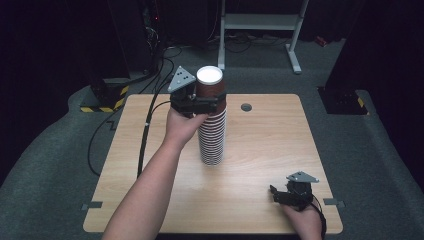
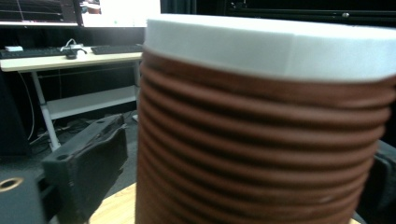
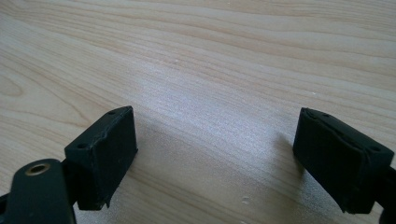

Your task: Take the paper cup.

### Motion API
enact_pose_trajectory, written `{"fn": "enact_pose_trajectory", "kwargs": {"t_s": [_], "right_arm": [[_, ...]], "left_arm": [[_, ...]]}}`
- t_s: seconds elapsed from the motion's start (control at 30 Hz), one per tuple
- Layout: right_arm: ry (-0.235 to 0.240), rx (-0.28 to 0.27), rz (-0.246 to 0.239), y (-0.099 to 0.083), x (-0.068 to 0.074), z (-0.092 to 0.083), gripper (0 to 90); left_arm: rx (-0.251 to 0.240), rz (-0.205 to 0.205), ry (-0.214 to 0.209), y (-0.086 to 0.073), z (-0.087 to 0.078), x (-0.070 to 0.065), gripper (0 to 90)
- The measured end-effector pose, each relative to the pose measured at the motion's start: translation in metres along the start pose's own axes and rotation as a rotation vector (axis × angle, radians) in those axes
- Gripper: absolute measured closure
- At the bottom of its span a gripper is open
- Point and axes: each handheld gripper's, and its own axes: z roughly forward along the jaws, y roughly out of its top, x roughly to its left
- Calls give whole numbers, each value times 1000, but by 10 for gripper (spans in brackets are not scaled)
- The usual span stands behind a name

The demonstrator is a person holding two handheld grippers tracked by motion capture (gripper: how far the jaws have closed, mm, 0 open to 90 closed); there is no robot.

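A tall stack of ribbed paper cups (image 1: 212, 137) stands upright on the middle of the wooden table (image 1: 260, 125). Its top cup (image 1: 209, 86) is brown with a white rim. My left gripper (image 1: 206, 104) reaches in from the left at the top cup's height, one jaw on each side of it. In the left gripper view the brown cup (image 2: 261, 140) sits between the jaws, with a thin gap beside the left pad (image 2: 88, 168); the right pad is mostly hidden. My right gripper (image 1: 278, 194) rests low near the table's front right, open over bare wood (image 3: 215, 154).
A small round grey cap (image 1: 246, 107) is set in the table behind the stack. Black cables (image 1: 147, 125) trail off the table's left rear. A white metal frame (image 1: 260, 22) stands on the floor beyond the table. A desk with keyboards (image 2: 70, 53) stands farther off.
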Motion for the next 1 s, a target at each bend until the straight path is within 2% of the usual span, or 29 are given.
{"fn": "enact_pose_trajectory", "kwargs": {"t_s": [0.37,0.77,1.0], "right_arm": [[0,0,0,0,0,0,130],[0,-1,0,0,0,0,130],[0,-1,0,0,0,0,130]], "left_arm": [[-18,33,-9,-3,-6,-4,159],[-22,38,11,-3,-7,-7,171],[-41,34,15,-5,-7,-7,174]]}}
